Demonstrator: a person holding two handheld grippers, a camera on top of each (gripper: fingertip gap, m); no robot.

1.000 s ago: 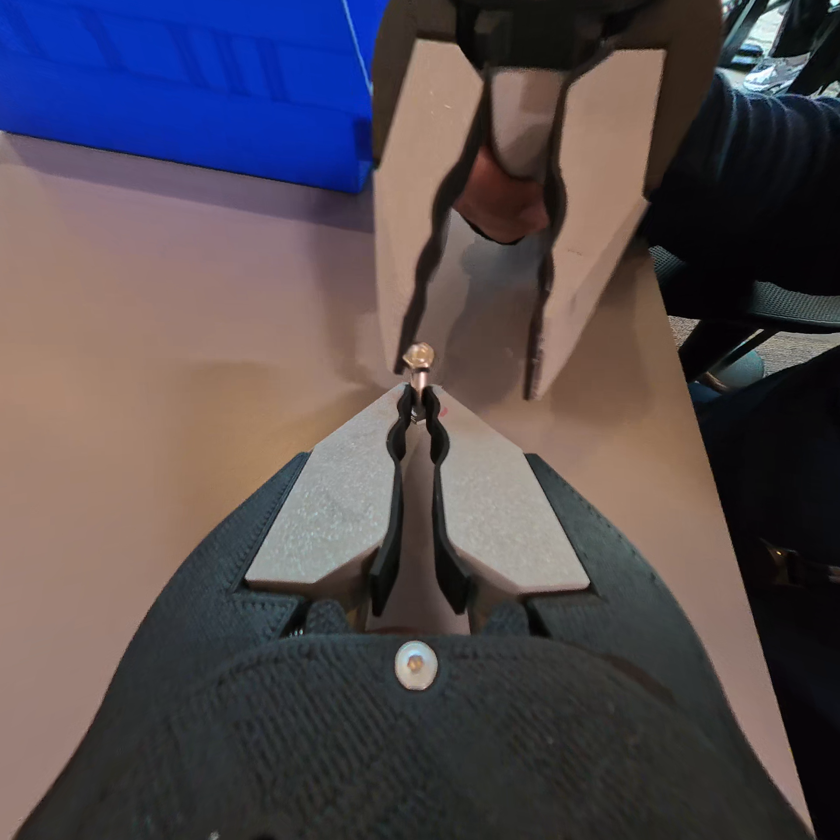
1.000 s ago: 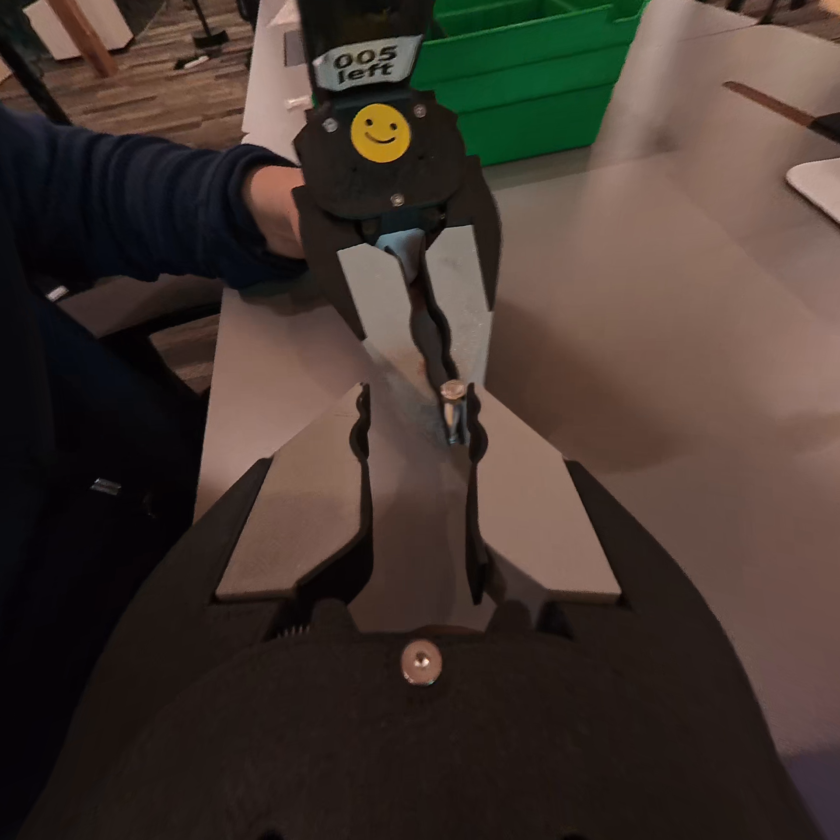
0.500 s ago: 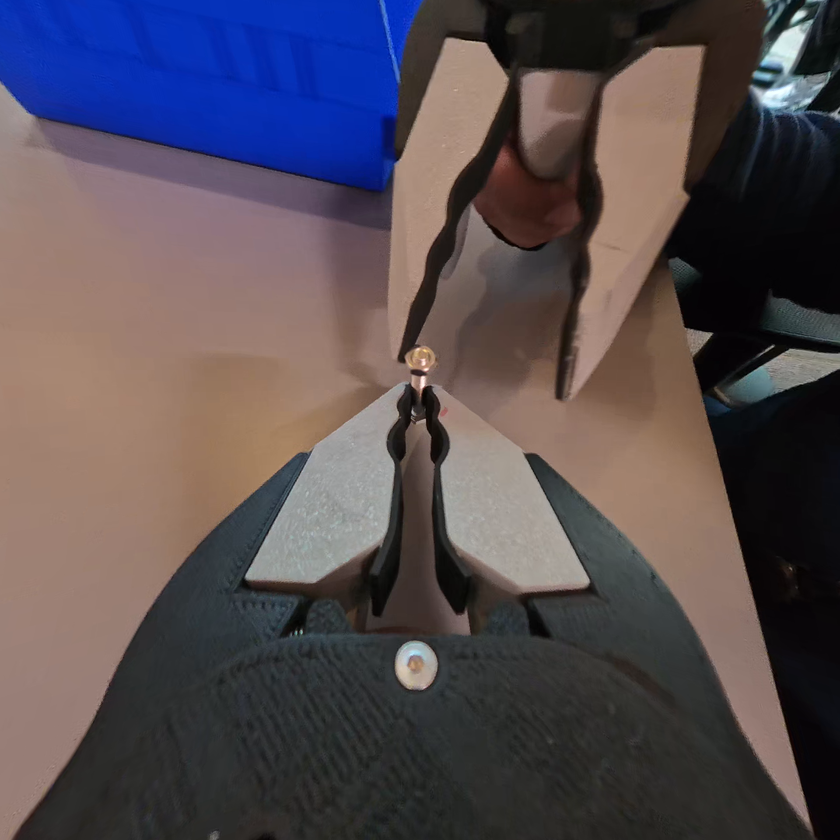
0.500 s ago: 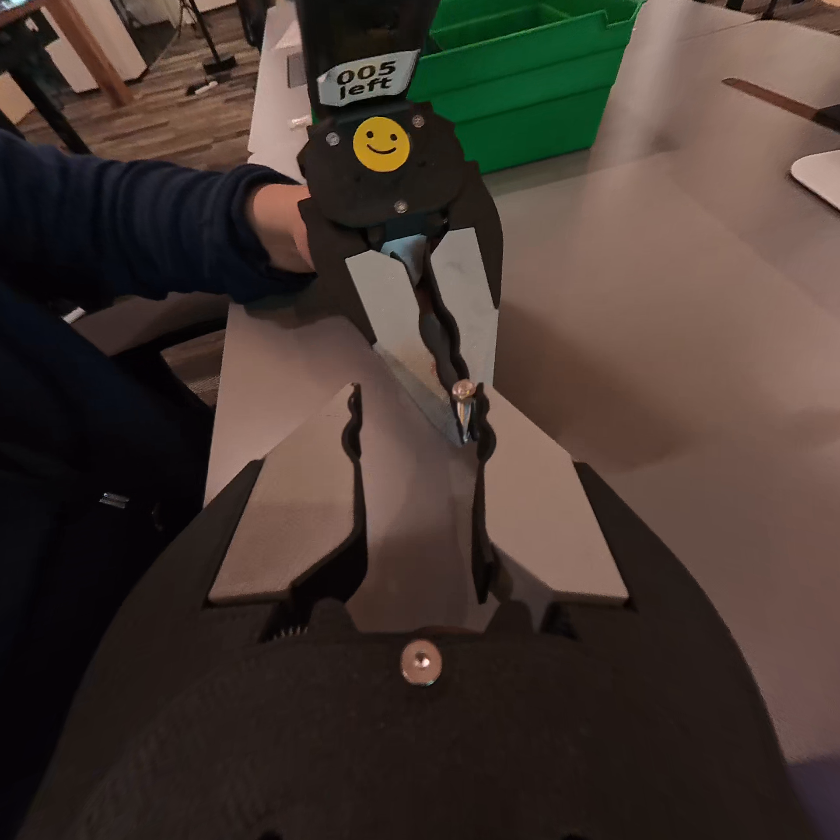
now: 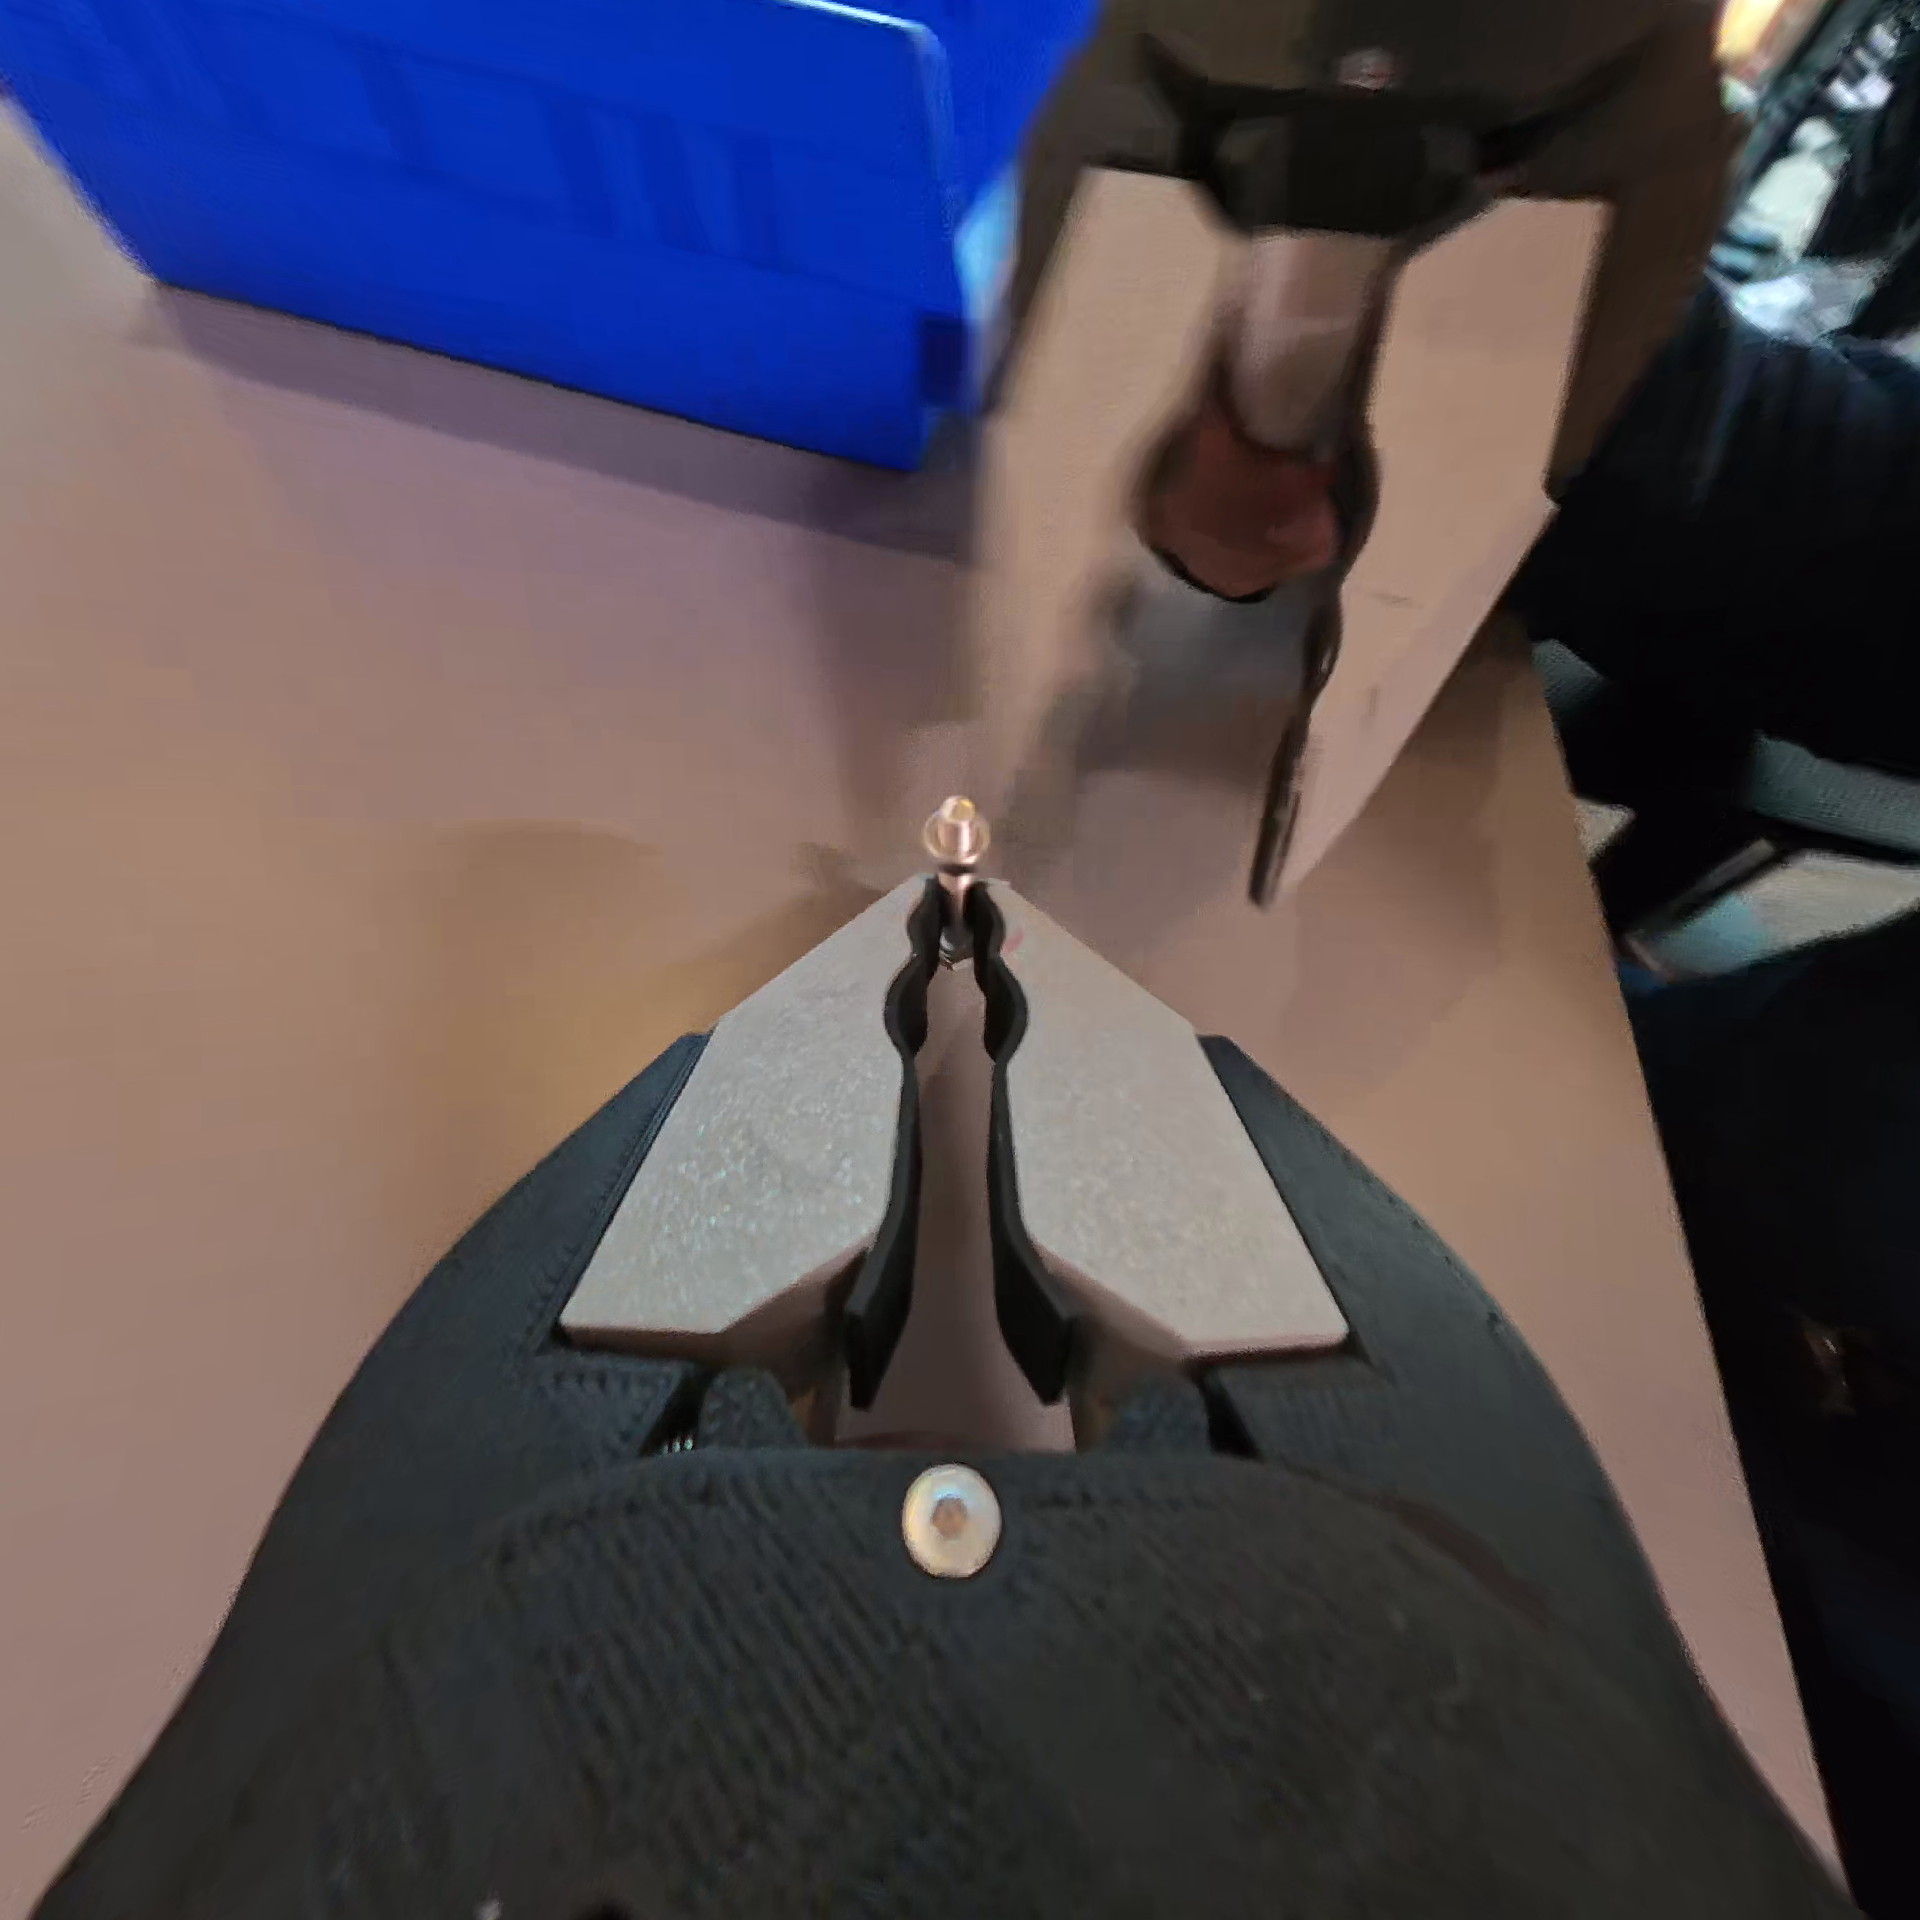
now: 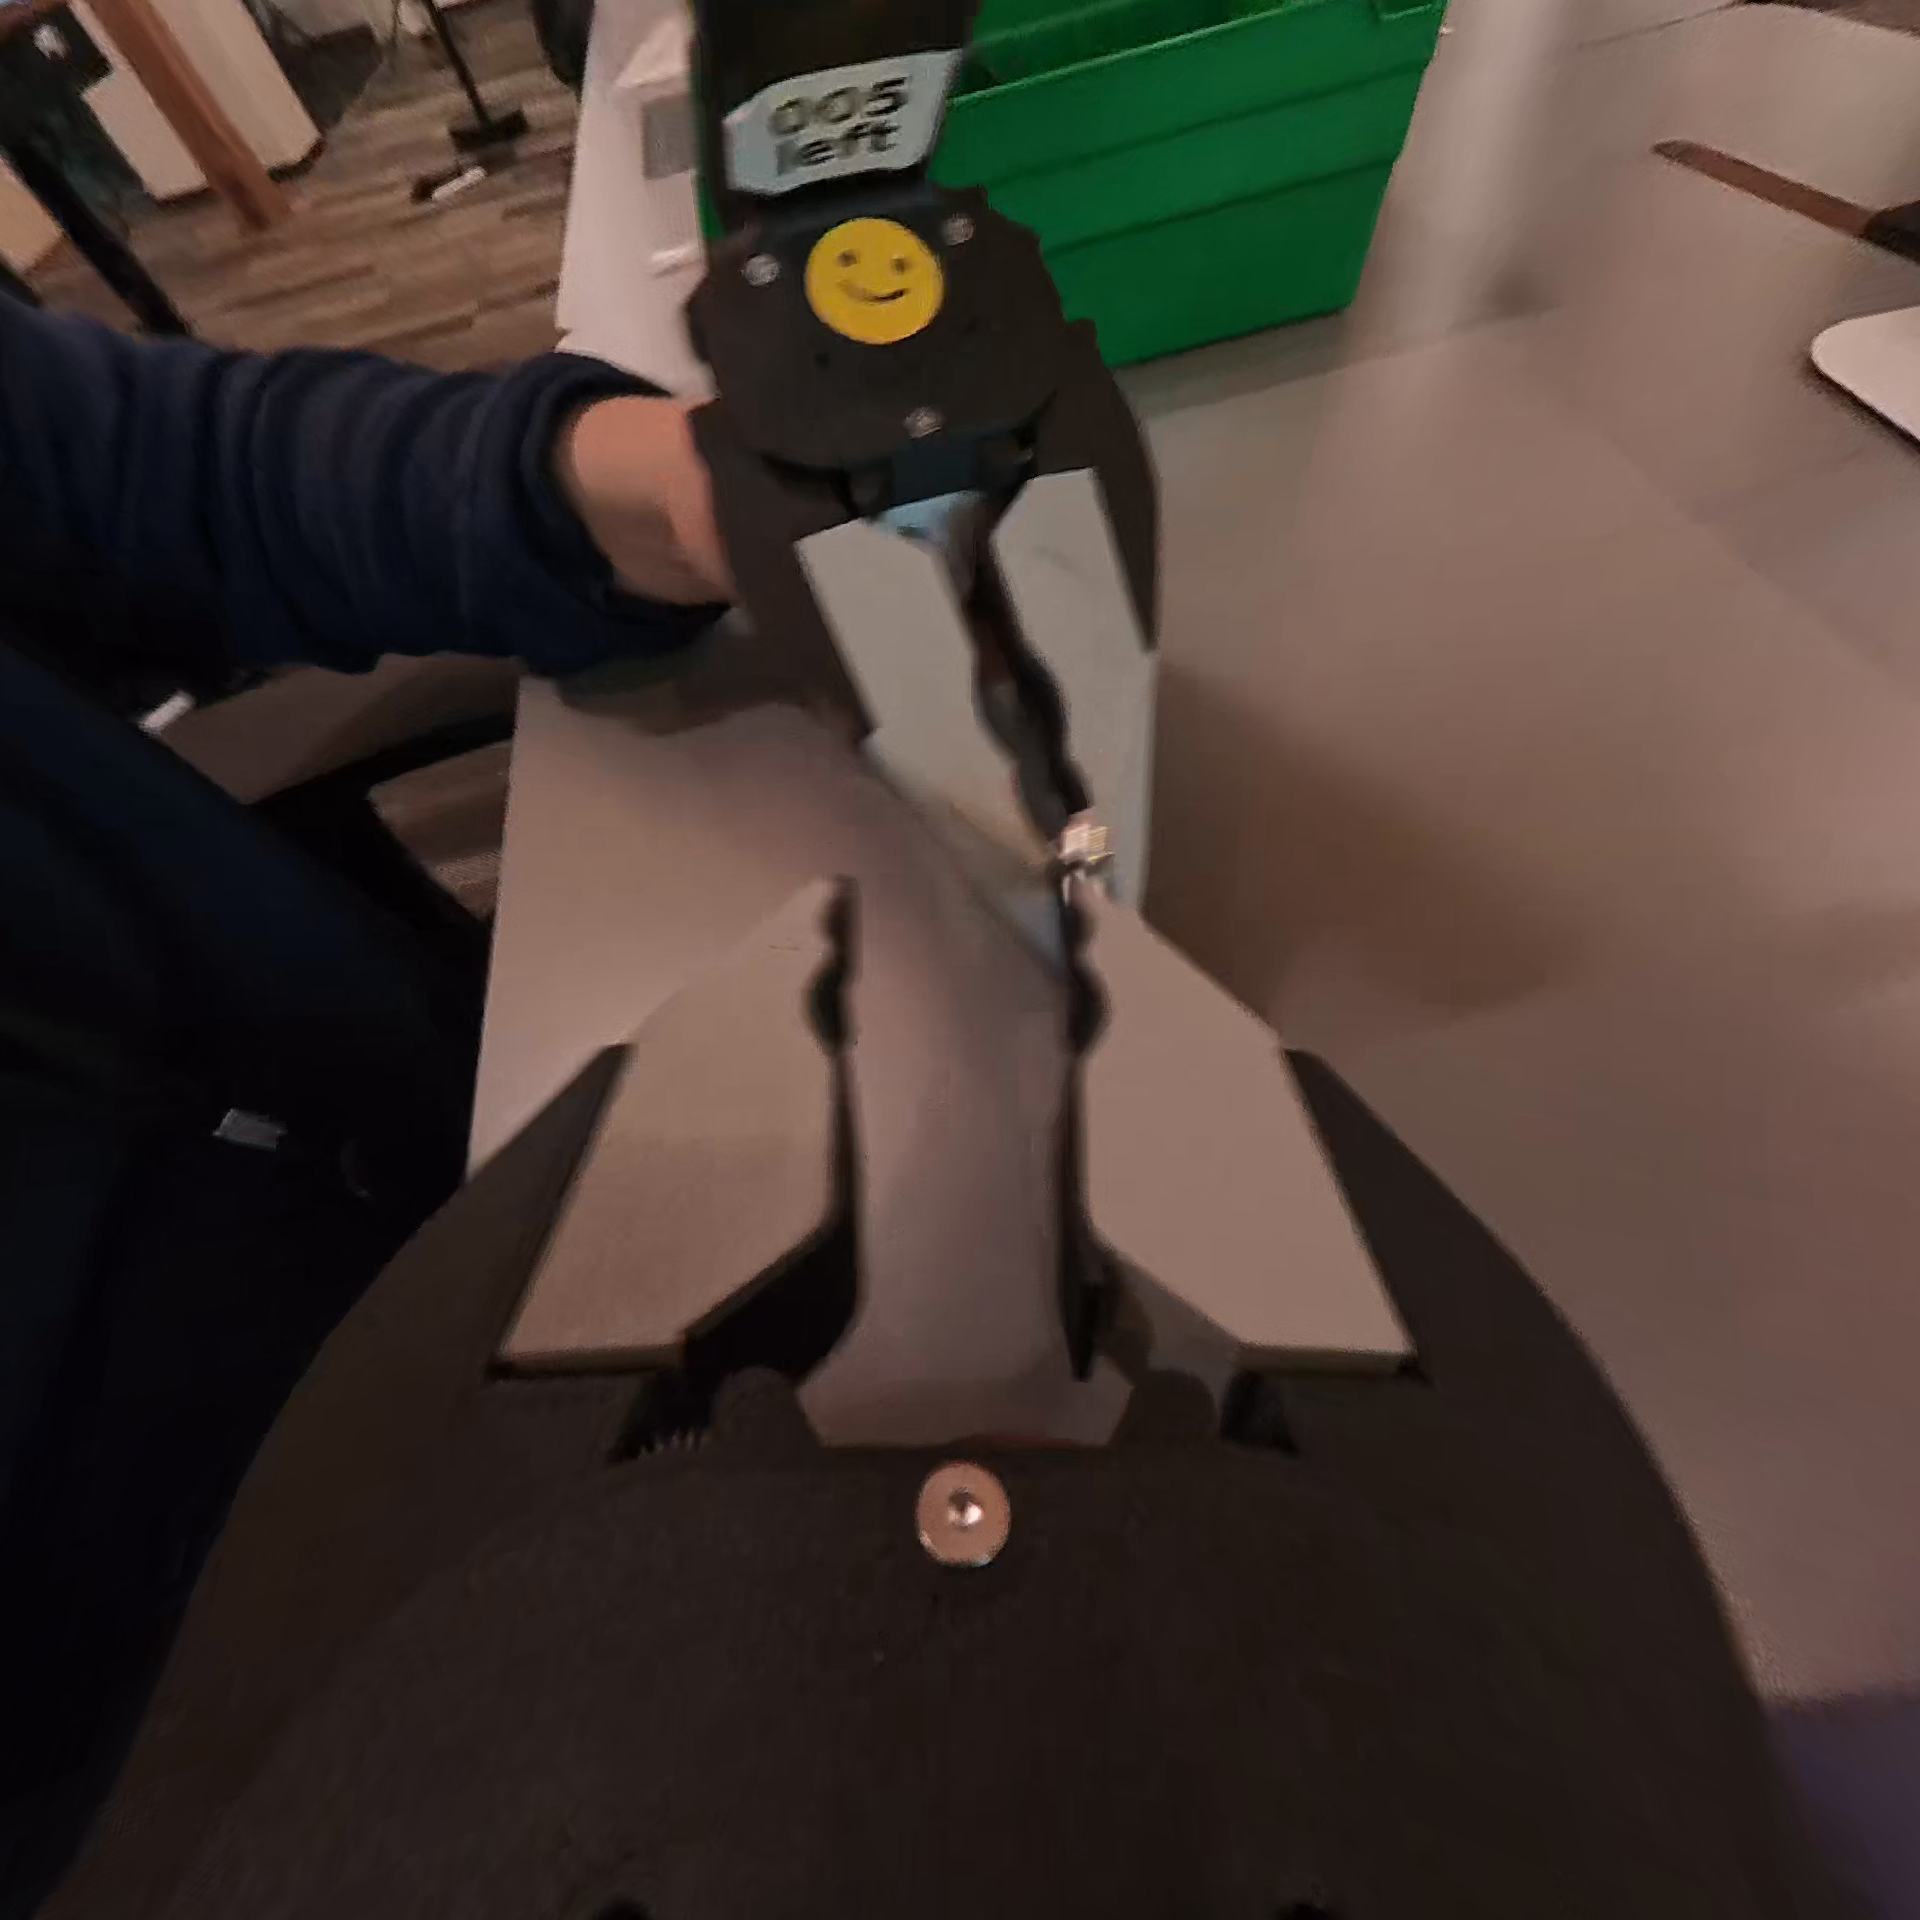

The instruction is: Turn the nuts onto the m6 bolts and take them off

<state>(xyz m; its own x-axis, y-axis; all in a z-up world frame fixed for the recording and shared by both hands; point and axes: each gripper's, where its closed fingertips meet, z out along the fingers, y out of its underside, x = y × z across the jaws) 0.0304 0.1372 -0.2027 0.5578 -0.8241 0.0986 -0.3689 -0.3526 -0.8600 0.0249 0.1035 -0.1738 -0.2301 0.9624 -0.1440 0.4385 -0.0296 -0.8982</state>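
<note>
My left gripper (image 5: 951, 902) is shut on a small metal bolt (image 5: 954, 847), which sticks out past the fingertips above the brown table (image 5: 416, 727). The bolt's outer end is a hex piece; I cannot tell whether it is a nut or the bolt's head. My right gripper (image 5: 1143, 852) is open and empty, motion-blurred, and stands just right of and beyond the bolt. In the right wrist view the right gripper (image 6: 956, 914) is wide open. The left gripper (image 6: 1075, 831) faces it and holds the bolt (image 6: 1083, 836) just past the right fingertip (image 6: 1086, 935).
A blue bin (image 5: 520, 208) stands at the back left of the left wrist view. A green bin (image 6: 1174, 177) stands behind the left gripper. A dark-sleeved arm (image 6: 312, 499) holds that gripper. The table edge (image 5: 1621, 1039) runs down the right side. A white object (image 6: 1870, 364) lies far right. Tip to tip, the grippers are about 4 centimeters apart.
The right gripper has slid sideways off the bolt, still open, and is now blurred by motion. The left gripper keeps its hold on the bolt.
</note>
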